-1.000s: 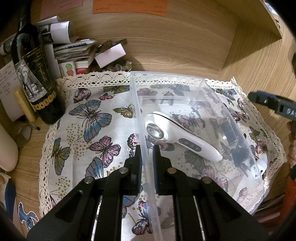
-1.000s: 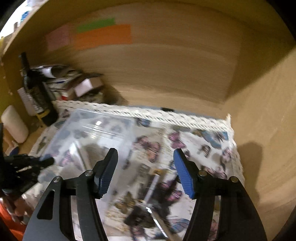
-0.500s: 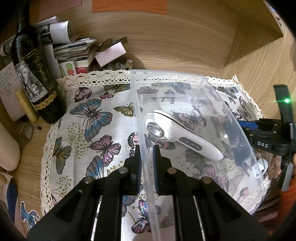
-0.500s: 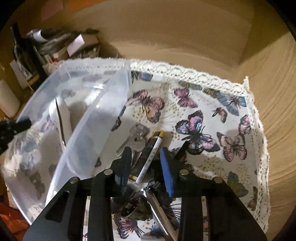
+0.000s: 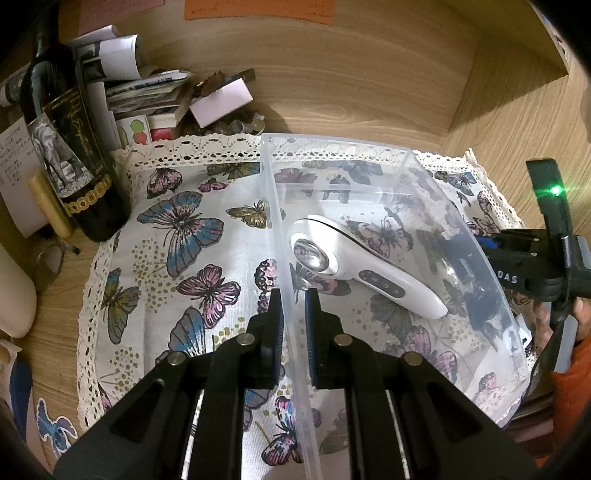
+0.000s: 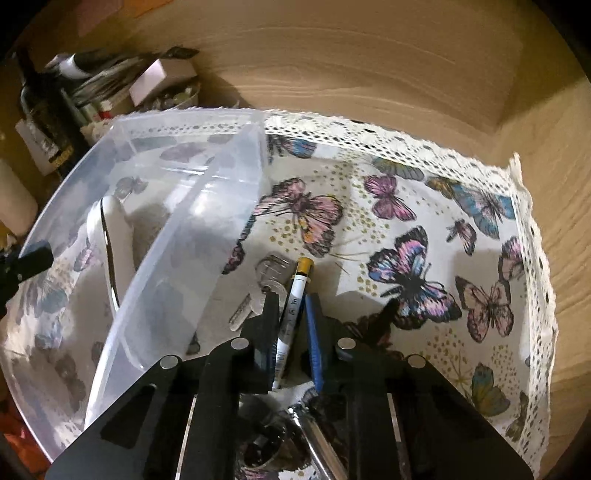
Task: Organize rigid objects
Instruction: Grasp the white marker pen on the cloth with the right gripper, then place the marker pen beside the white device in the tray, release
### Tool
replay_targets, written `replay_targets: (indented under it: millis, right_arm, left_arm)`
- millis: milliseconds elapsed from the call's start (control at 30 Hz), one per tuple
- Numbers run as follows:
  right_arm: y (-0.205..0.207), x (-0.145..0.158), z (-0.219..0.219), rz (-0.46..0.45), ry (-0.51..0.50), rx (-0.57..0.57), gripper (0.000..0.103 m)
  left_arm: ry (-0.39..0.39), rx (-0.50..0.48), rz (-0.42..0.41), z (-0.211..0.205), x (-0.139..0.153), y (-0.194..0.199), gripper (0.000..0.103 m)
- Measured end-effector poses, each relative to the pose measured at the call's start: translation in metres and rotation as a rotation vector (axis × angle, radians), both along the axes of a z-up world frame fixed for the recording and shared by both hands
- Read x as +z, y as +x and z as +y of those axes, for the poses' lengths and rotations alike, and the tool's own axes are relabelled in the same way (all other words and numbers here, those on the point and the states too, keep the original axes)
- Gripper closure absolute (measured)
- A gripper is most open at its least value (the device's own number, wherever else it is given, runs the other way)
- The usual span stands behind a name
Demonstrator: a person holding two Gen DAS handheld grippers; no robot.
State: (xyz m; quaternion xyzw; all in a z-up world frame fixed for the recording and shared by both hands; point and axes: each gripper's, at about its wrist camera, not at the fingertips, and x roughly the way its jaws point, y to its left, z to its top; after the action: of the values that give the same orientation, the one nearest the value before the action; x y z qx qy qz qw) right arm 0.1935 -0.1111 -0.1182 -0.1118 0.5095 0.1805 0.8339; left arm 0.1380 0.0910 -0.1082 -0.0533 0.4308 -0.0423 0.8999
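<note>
Dark wine bottle (image 5: pixel 70 147) w/ elephant label stands upright at far left, base just off the butterfly cloth (image 5: pixel 177 258), which has a lace edge. Beside it: a cream stick (image 5: pixel 50 205) leaning on white paper. Behind: messy stack of papers & booklets (image 5: pixel 147 96), small white box (image 5: pixel 221 101) tilted on top. Orange note (image 5: pixel 258 9) on the wood back wall. Blue sticker (image 5: pixel 55 430) on desk, near-left corner.

Wooden desk (image 5: pixel 369 92) under a butterfly-print cloth (image 5: pixel 177 258)

The lace-edged cloth covers most of the surface. At far left, directly on the wood, stand a dark wine bottle (image 5: pixel 70 155) and a heap of papers and small boxes (image 5: pixel 155 99); a clear plastic bin (image 5: pixel 480 295) sits on the cloth's right half.
</note>
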Motion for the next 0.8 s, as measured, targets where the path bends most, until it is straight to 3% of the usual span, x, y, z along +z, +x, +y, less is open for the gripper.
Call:
replay_targets:
  millis: [300,467,800]
  right_arm:
    - [0.006,-0.012,0.002,0.026,-0.043,-0.018,0.087]
    - [0.003,-0.014,-0.009,0.016,-0.021,-0.049,0.092]
    - [-0.013,0.045,-0.022,-0.130,0.078,-0.061,0.093]
  left_arm:
    - [-0.003,-0.001,-0.001,0.000,0.000,0.001,0.093]
    - [-0.003,-0.001,-0.001,0.000,0.000,0.001,0.093]
    - [-0.002,0.001,-0.003,-0.001,0.000,0.001,0.093]
